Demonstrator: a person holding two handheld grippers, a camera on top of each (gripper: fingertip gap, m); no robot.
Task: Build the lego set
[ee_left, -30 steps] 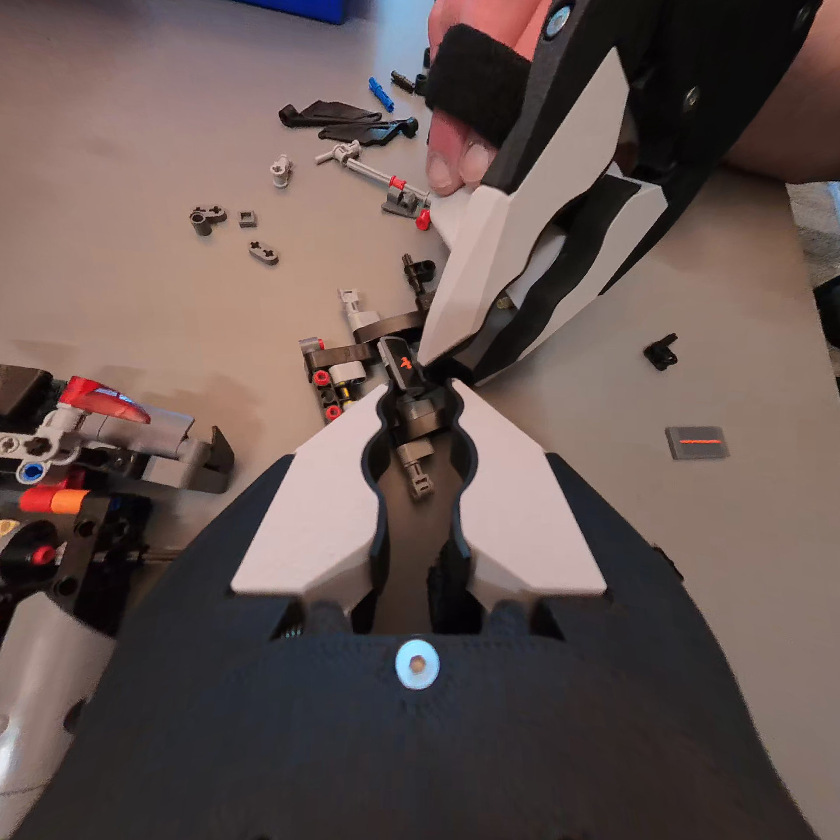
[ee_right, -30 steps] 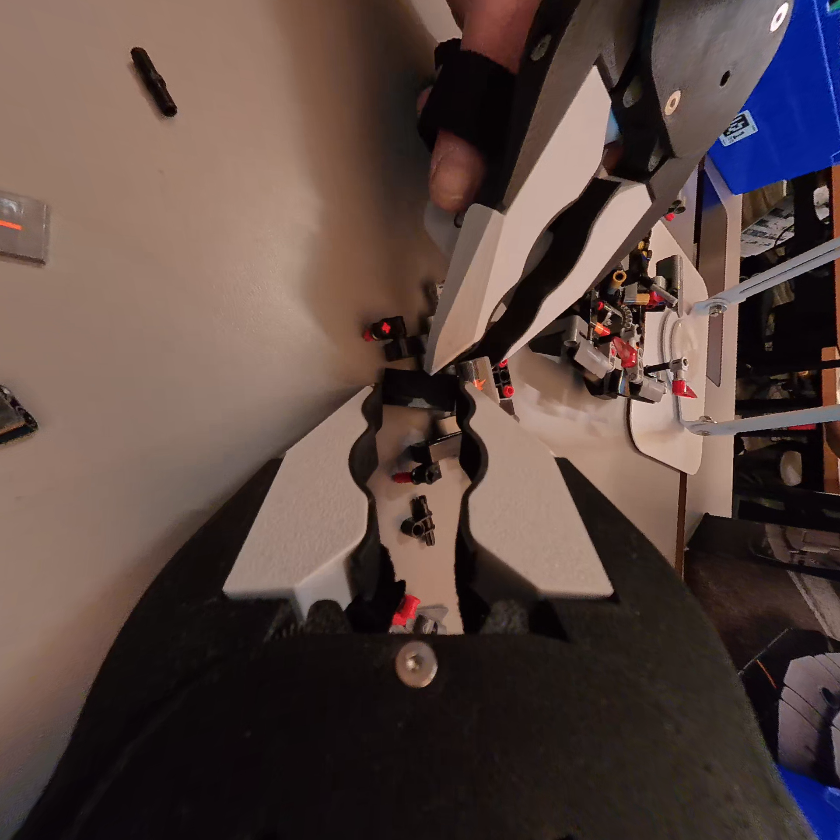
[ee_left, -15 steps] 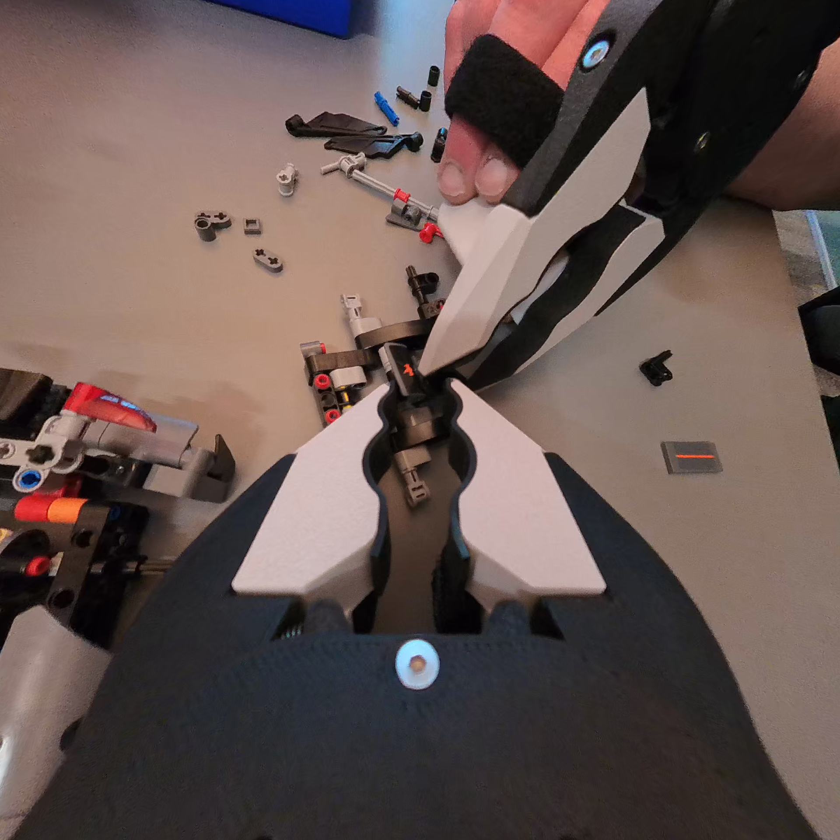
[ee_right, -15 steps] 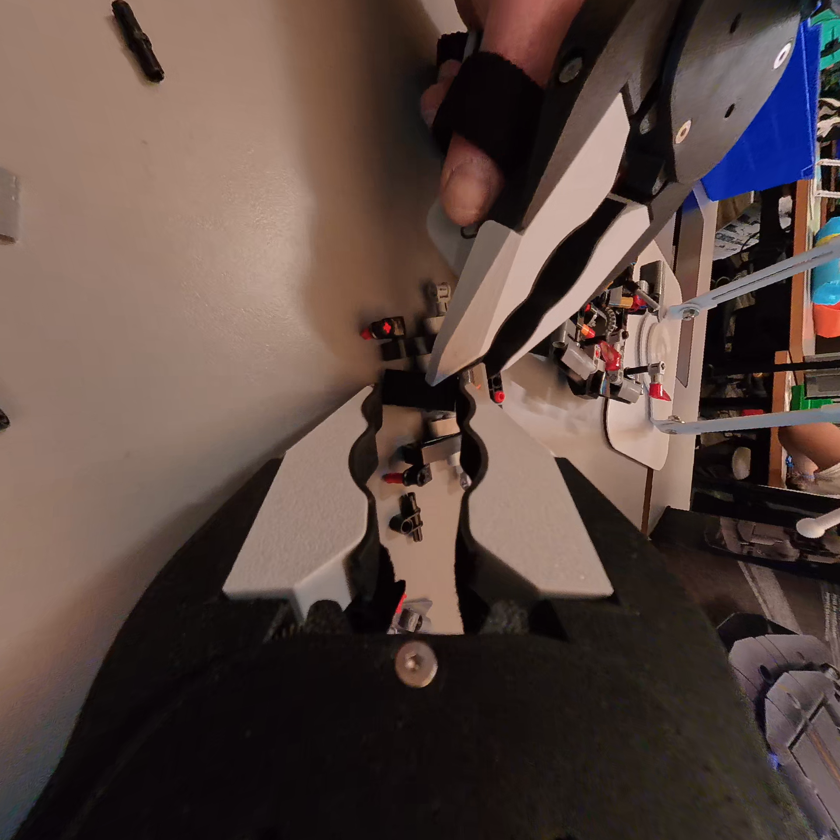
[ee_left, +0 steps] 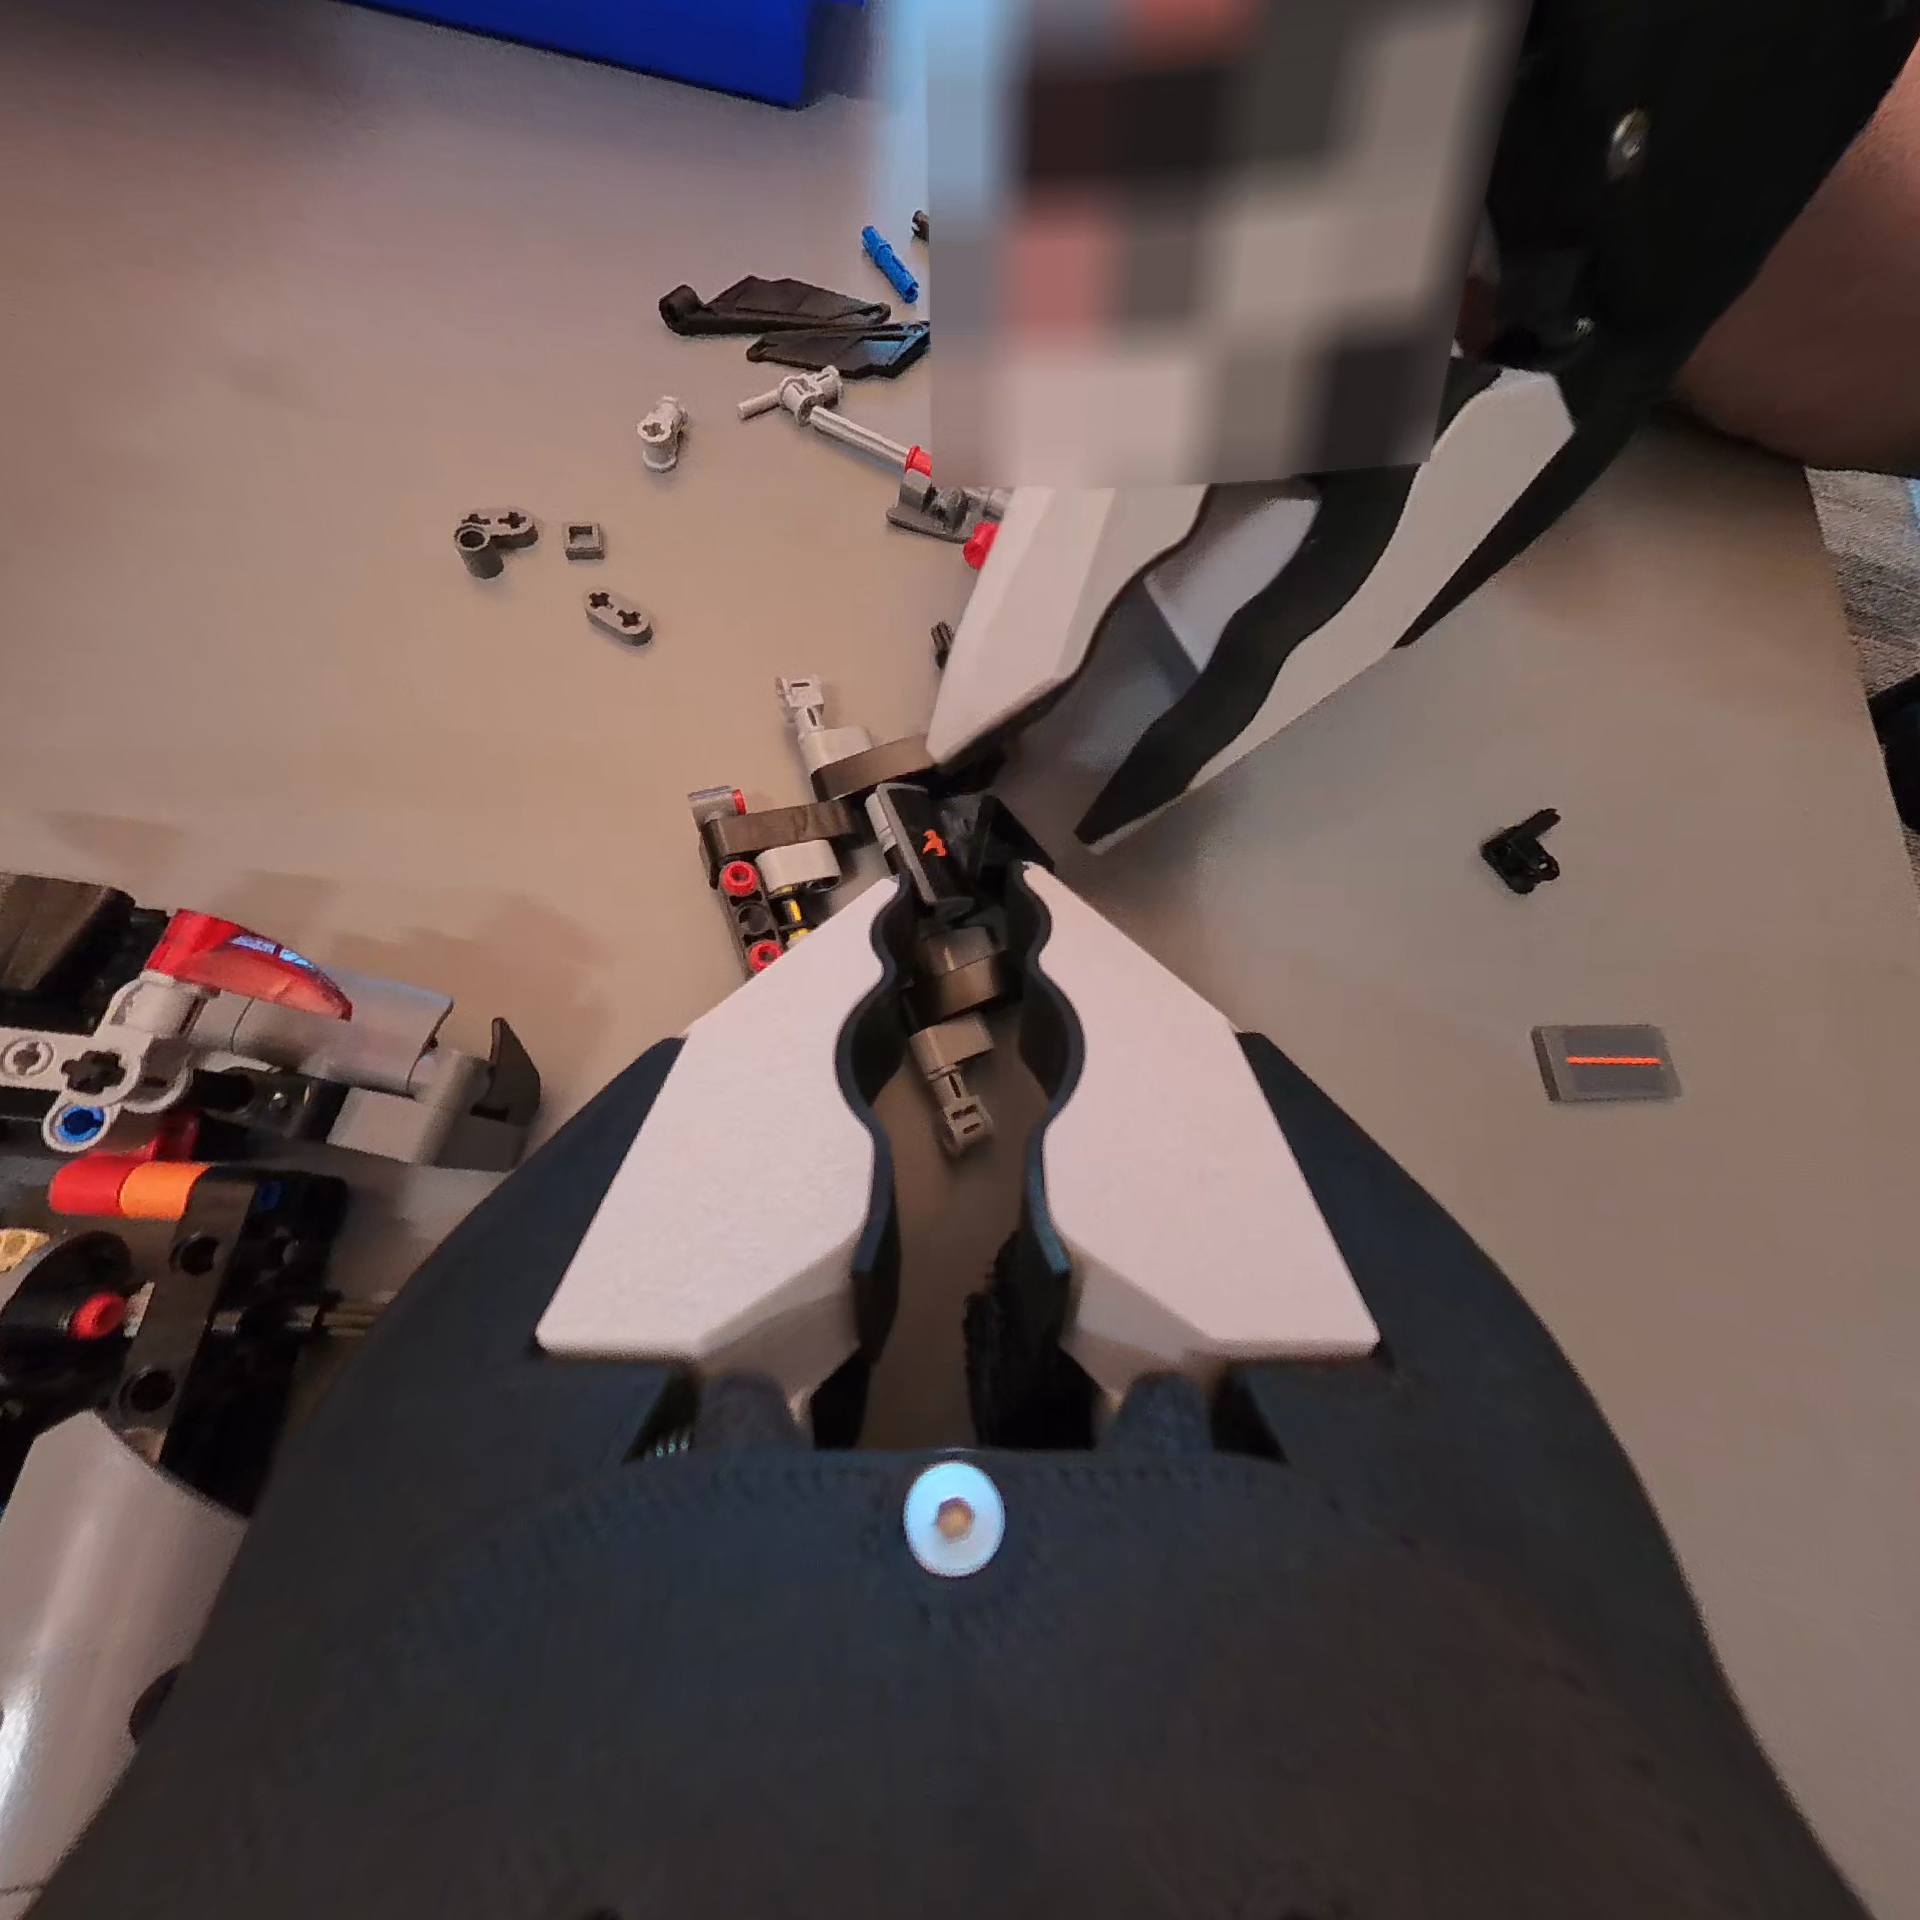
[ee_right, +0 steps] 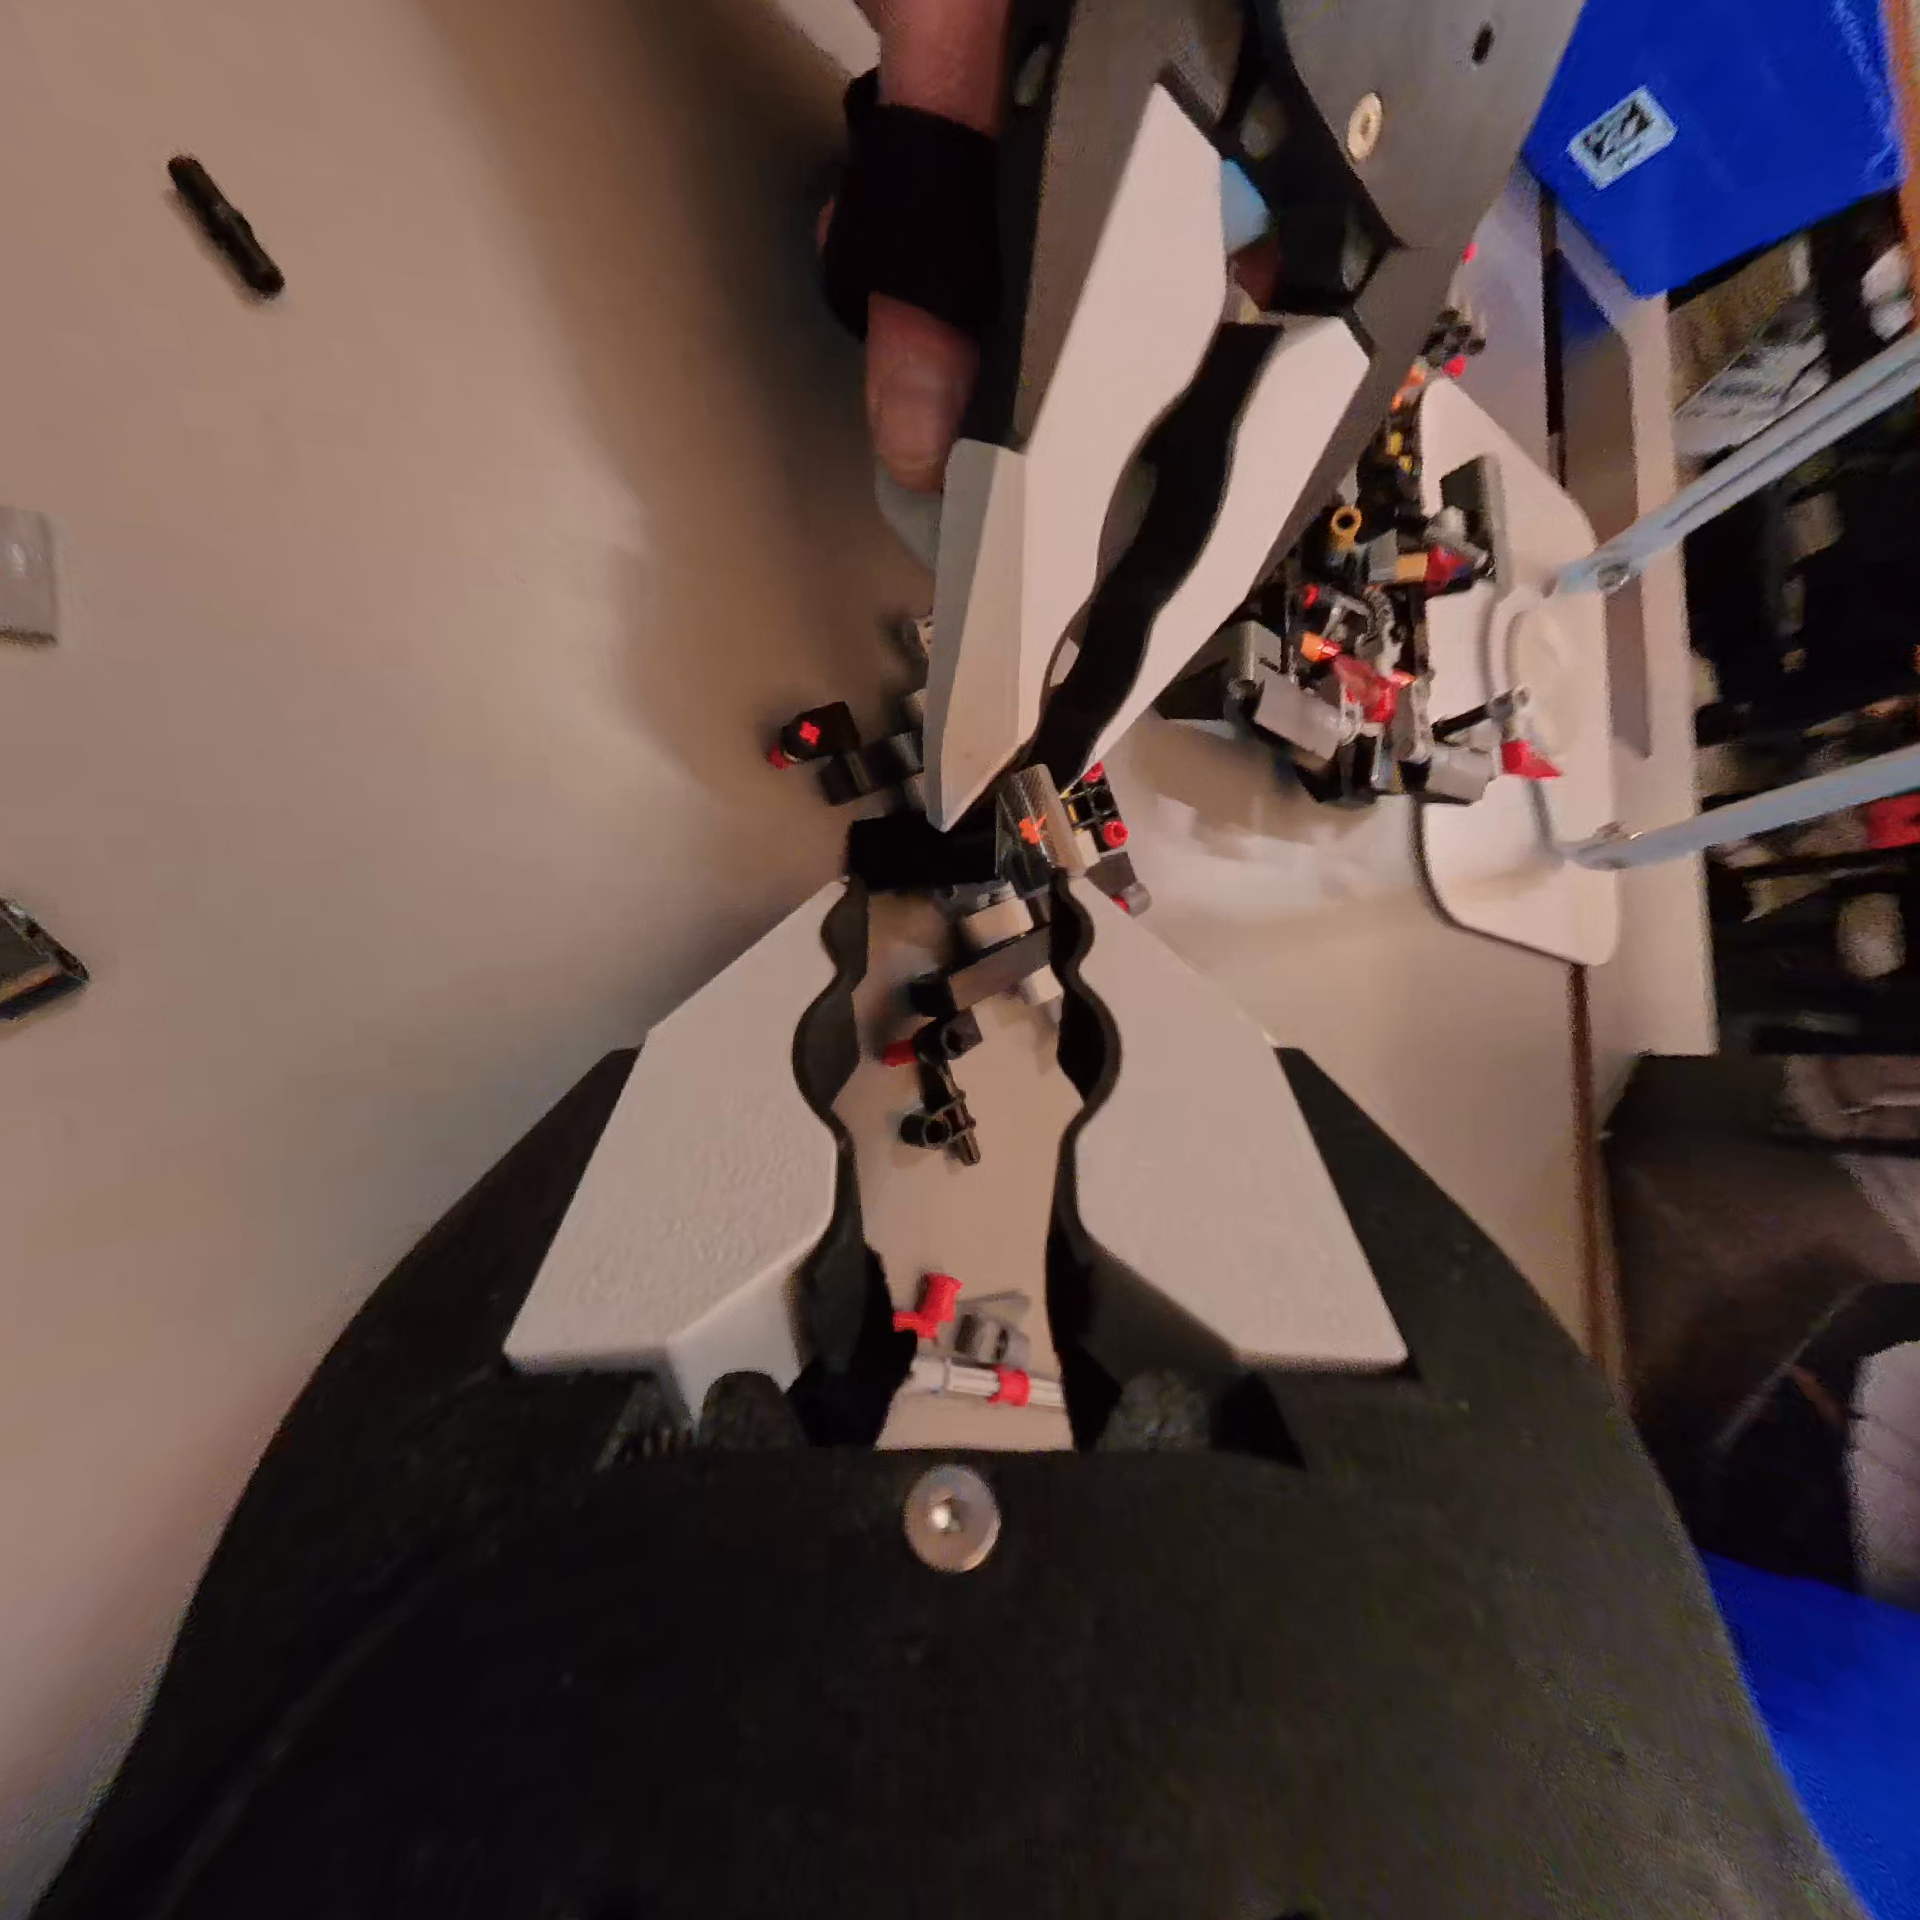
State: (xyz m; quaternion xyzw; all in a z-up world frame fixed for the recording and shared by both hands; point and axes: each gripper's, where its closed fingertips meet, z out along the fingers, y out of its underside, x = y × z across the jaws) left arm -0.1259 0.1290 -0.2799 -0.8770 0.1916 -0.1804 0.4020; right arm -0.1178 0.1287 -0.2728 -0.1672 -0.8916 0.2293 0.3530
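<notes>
Matte beige tabletop (ee_left: 312,312), smooth and lit from above, carries a scatter of small plastic parts. Left gripper (ee_left: 961,883): black, grainy printed body, pale grey wedge-shaped fingers (ee_left: 748,1122) with wavy black inner pads, set narrow and clamped on the small lego sub-assembly (ee_left: 951,935). That piece is a dark, slim stack of cylindrical and blocky elements with a grey pin end and one orange mark on its black face; its long axis runs roughly along the fingers, grey pin end pointing back toward the camera, dark head poking out past the tips. Right gripper (ee_right: 961,862) (same build) has its fingers (ee_right: 717,1122) closed on a black block (ee_right: 914,847) at the tips; in the left wrist view its tips meet the head of the sub-assembly from upper right. Whether the block is already joined to the sub-assembly cannot be told. Just left of the sub-assembly lie dark curved links with red pins (ee_left: 774,842), touching the table. Farther off: light grey connectors (ee_left: 499,525), a grey axle rod with red bush (ee_left: 842,426), a blue pin (ee_left: 888,260), black soft-looking panels (ee_left: 790,317). Right of the grippers, well apart, sit a black clip (ee_left: 1522,847) and a flat grey tile with a red line (ee_left: 1605,1060). At lower left stands the larger partly built model (ee_left: 156,1091), grey and black beams with a translucent red piece. Blue box (ee_left: 644,36) at the far edge.
</notes>
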